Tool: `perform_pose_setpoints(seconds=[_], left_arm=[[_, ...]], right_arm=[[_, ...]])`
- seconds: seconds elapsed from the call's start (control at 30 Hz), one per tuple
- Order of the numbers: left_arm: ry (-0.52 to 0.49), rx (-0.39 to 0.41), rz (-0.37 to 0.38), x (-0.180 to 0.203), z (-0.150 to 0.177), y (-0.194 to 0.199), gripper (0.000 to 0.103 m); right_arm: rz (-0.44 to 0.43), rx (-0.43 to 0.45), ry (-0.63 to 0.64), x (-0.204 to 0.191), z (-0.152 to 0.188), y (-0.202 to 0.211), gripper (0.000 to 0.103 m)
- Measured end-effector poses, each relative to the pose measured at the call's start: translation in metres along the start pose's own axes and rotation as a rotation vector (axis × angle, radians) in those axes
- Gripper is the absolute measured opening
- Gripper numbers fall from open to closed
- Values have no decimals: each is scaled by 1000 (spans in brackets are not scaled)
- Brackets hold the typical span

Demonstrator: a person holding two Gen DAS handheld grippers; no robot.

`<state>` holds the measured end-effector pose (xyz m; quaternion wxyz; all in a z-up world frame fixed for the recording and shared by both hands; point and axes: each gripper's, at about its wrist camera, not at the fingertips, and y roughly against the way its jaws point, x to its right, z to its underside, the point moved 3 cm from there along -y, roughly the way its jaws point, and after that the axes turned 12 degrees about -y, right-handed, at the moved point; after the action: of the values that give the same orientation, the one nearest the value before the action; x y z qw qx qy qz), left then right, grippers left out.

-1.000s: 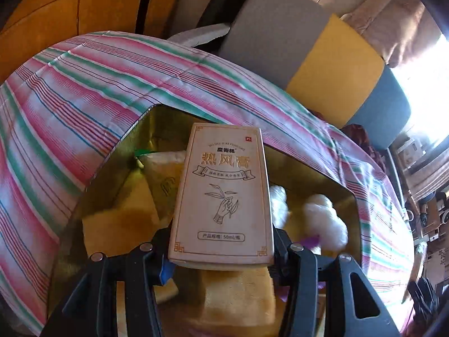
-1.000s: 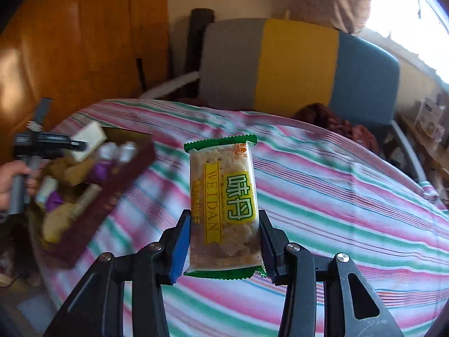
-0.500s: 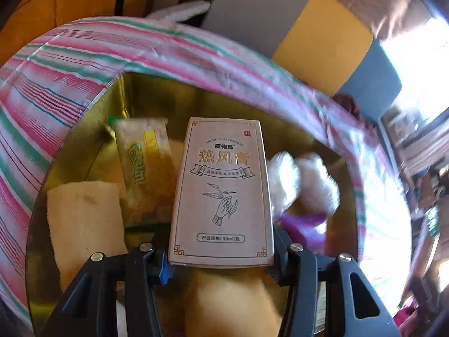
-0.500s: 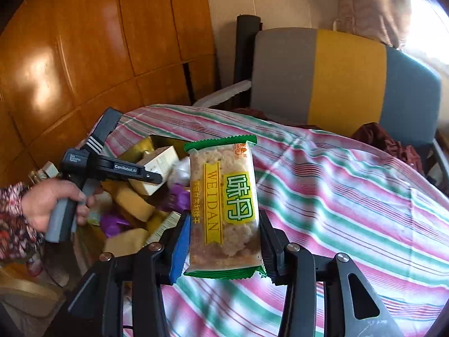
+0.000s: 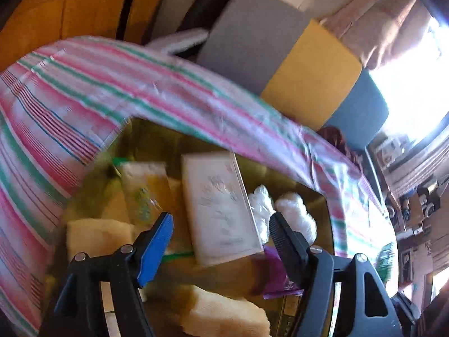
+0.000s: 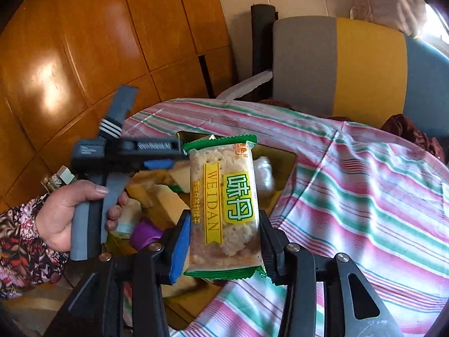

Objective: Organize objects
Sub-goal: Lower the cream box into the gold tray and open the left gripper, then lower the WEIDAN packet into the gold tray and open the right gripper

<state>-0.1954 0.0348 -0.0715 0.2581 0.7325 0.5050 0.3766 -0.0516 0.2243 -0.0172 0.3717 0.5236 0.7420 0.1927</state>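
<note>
Left wrist view shows my left gripper [image 5: 221, 231] with its jaws spread wide and nothing between them. Just beyond the fingertips lies a pale rectangular cardboard box [image 5: 220, 207] with a faint leaf drawing, blurred, resting tilted on the heap inside the gold-lined tray [image 5: 146, 137]. Beside it I see a green-edged biscuit packet [image 5: 143, 185], pale yellow sponge-cake blocks [image 5: 95, 238], two white crinkly wrapped sweets [image 5: 291, 213] and a purple wrapper [image 5: 277, 278].

Right wrist view gives me what that camera cannot: my right gripper [image 6: 221, 241] is clamped on a clear biscuit packet with green serrated ends and a yellow "WEIDAN" label [image 6: 224, 207], held upright above the near edge of the tray [image 6: 286, 157]. It also shows the left gripper [image 6: 157, 154] from the side, hovering over the tray, with my left hand [image 6: 64, 213] in a floral sleeve wrapped round its grey handle. The cardboard box is hidden from this side.

Both tray and packet sit over a round table under a pink, green and white striped cloth [image 6: 364, 191]. Behind it stands a chair with grey, yellow and blue upholstery [image 6: 364, 64], glossy orange wood panelling [image 6: 84, 42] to the left, and a bright window with a beige curtain [image 5: 364, 31] to the right.
</note>
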Motion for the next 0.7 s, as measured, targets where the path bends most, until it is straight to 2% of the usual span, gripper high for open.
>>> perform_pose_setpoints(seconds=[0.1,0.2,0.33,0.4,0.5,0.7], left_arm=[[-17,44,-65,-4,3,23,72],[-32,107,-97,-3,9,44,72],[-64,158,-134,-3,31,71,72],[-68,174,-154,-4,43,84,72],[-72,180,-200,-7,58,97,72],[-75,142,-235,-10,77,105,72]], right_arm=[[-2,-24,-11,-5,2,-9,46],[9,-50,-17,-9,3,-21,46],[3,-97,-33,-17,5,-37,46],[37,-119,-43,-21,6,-46,46],[65,-150,-85,-26,6,-59,46],[154,-163,-128,-34,7,-82,46]])
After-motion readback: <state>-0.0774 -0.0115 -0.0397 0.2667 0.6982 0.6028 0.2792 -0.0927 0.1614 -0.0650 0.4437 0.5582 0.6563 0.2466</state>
